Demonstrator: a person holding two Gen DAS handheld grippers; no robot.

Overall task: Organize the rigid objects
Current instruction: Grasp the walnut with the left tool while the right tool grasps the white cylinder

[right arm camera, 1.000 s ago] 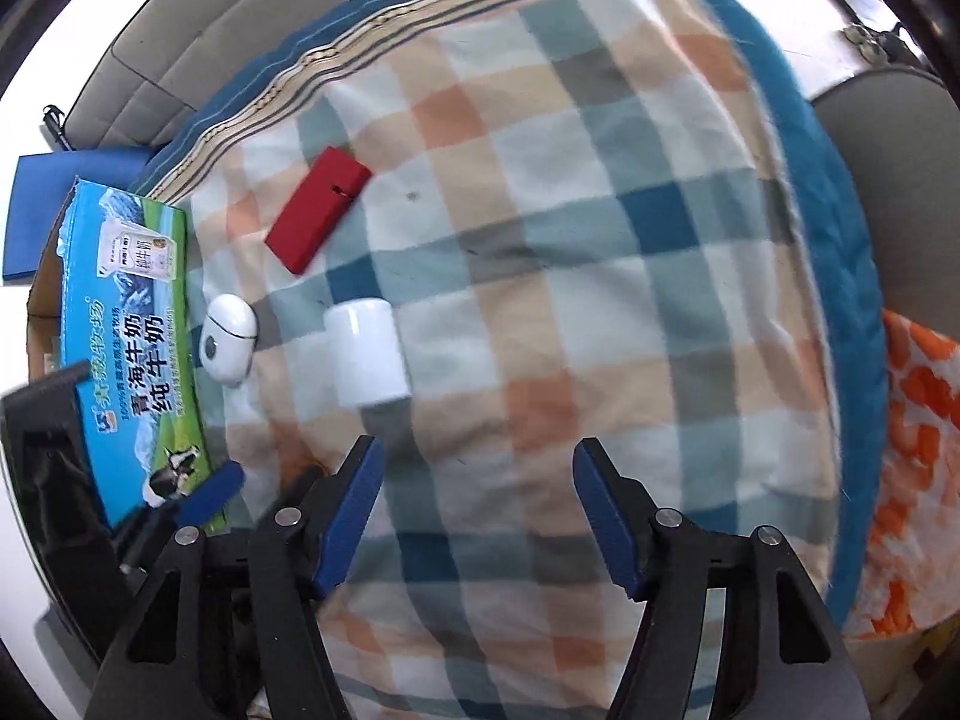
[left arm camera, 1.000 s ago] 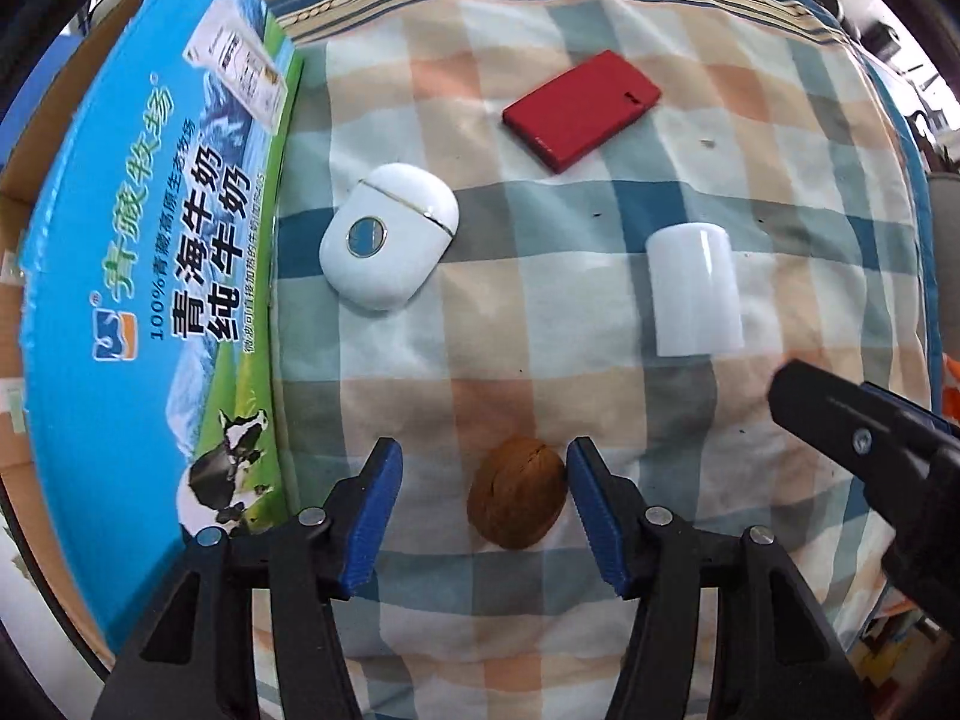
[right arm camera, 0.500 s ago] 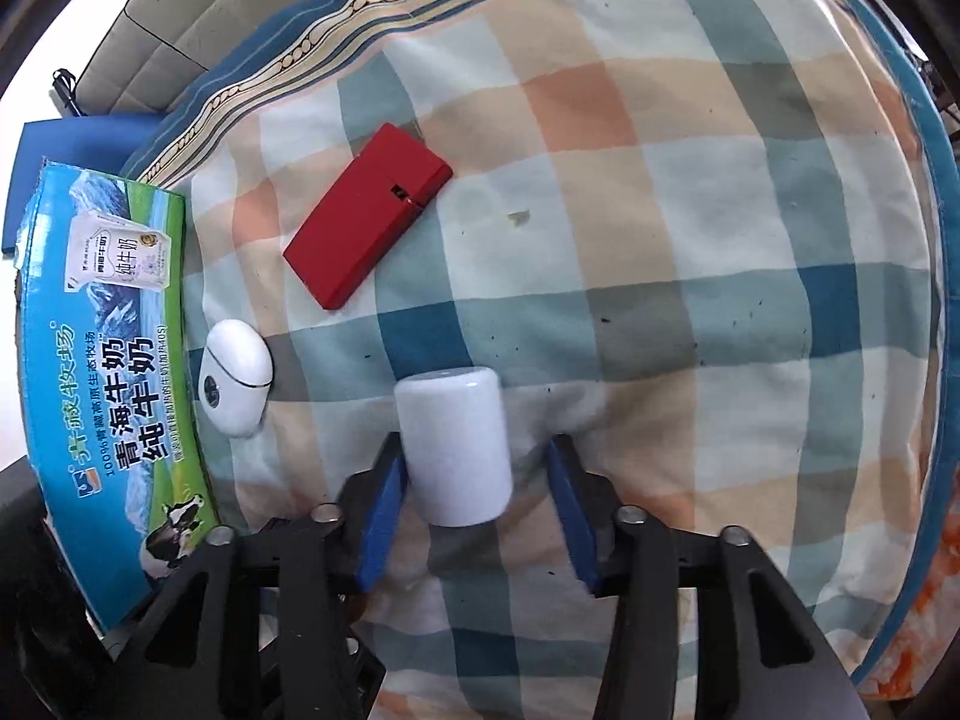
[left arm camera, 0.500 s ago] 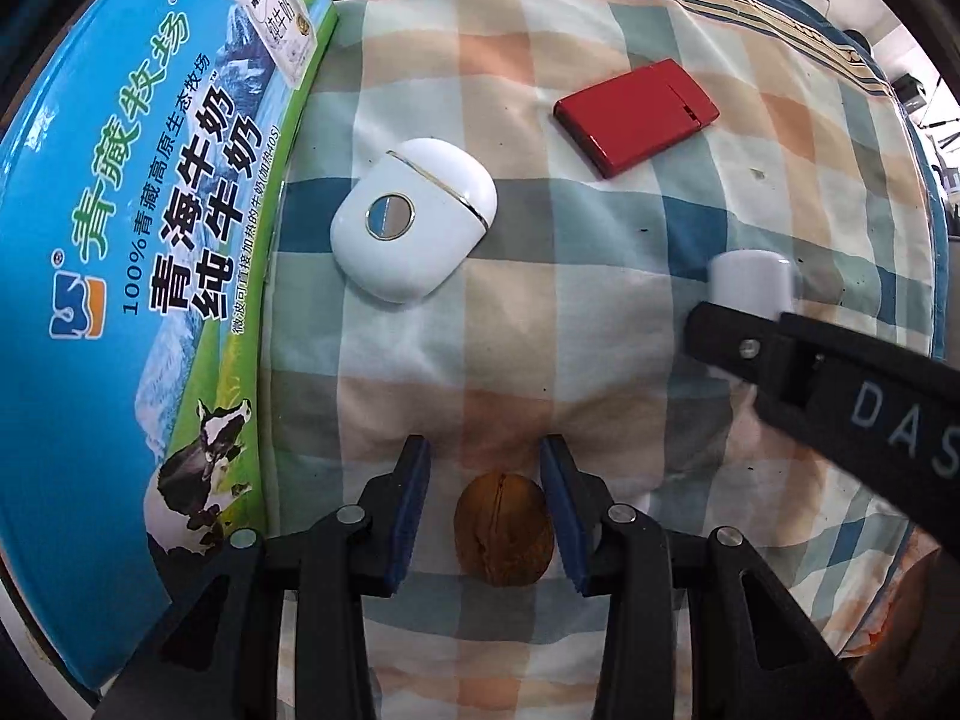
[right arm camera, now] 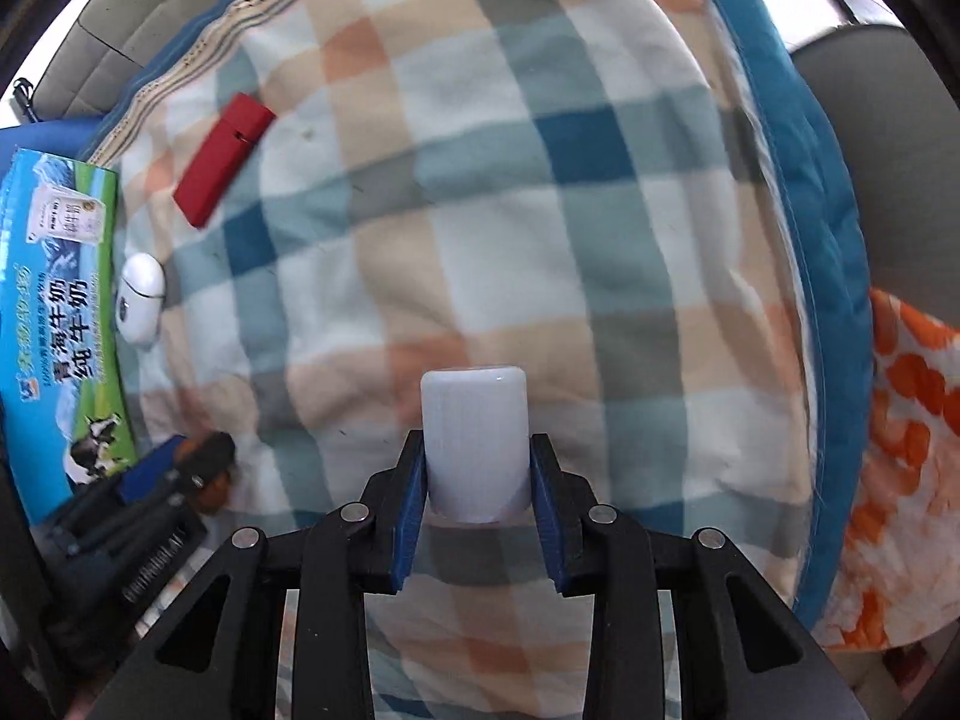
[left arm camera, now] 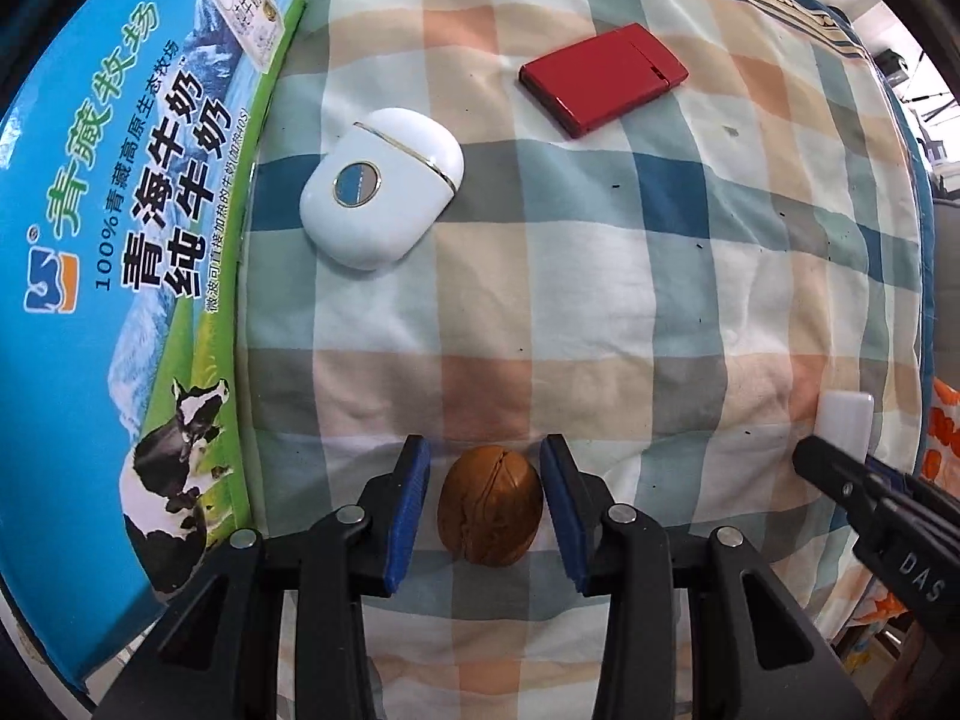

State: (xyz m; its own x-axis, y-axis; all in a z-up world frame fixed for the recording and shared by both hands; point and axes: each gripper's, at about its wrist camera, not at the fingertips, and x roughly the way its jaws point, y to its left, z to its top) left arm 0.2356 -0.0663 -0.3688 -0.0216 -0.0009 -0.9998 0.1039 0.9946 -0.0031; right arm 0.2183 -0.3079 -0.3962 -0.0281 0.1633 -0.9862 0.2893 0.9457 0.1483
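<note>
at the far left lay a blue and green milk carton box (left arm camera: 108, 252), its long edge running along the border of a checked blanket (left arm camera: 600, 276) that covered the surface. just beside that box, on the blanket, sat a white rounded case (left arm camera: 381, 189) with a small round window on its lid. further right and toward the far edge of the blanket lay a flat red box (left arm camera: 603, 87), well apart from the case. near the bottom of the left wrist view, the left gripper (left arm camera: 485, 507) pointed straight down, its blue-padded fingers (left arm camera: 408, 507) drawn in on either side of a brown walnut (left arm camera: 490, 505) that rested on the blanket; the right pad touched the shell, while a thin slit seemed to remain at the left pad, so a firm pinch could not be told for sure. at the right edge of that view the black frame of the other tool showed, with a white end poking past it. in the right wrist view, the right gripper (right arm camera: 478, 483) also pointed down, and its fingers (right arm camera: 547, 501) pinched a white cylinder (right arm camera: 474, 444) by its sides, the rounded end sticking out beyond the tips above the blanket. an orange and white patterned cloth (right arm camera: 900, 420) hung past the blanket's blue border at the far right.
</note>
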